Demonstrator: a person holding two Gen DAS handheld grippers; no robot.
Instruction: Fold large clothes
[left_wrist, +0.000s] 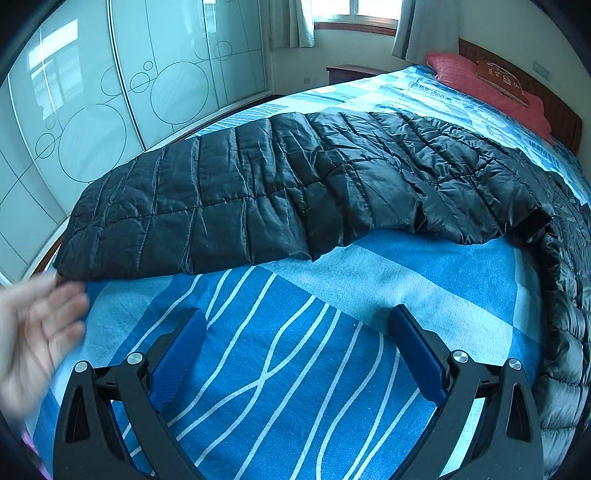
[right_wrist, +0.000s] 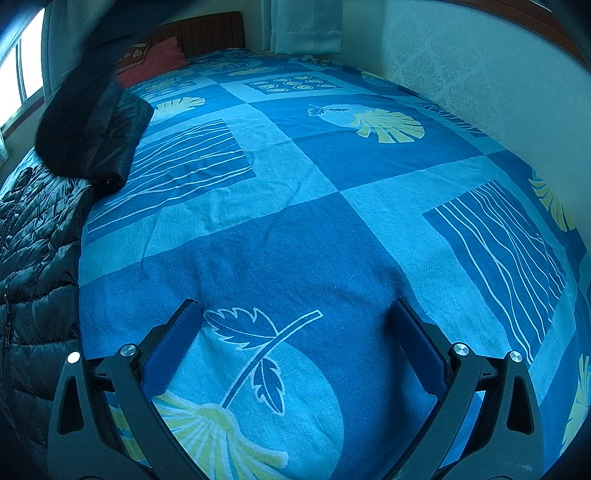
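Across mid-frame, the black quilted puffer jacket (left_wrist: 295, 184) lies creased on the blue patterned bedspread (left_wrist: 424, 280); both claws, left (left_wrist: 299, 332) and right (right_wrist: 295, 325), gape, released.

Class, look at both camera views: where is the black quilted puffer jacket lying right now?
The black quilted puffer jacket lies on the blue patterned bedsheet, stretched across the left wrist view beyond the open left claw; in the right wrist view it sits at the far left edge.

Bedroom with a bed (right_wrist: 332, 206) in blue patterned cover filling both frames, red pillow (left_wrist: 487, 88) against a wooden headboard (left_wrist: 554, 99) at upper right, frosted circle-patterned wardrobe doors (left_wrist: 110, 110) at left, a daylit curtained window (left_wrist: 354, 11) top centre, and damask wallpaper (right_wrist: 461, 74).
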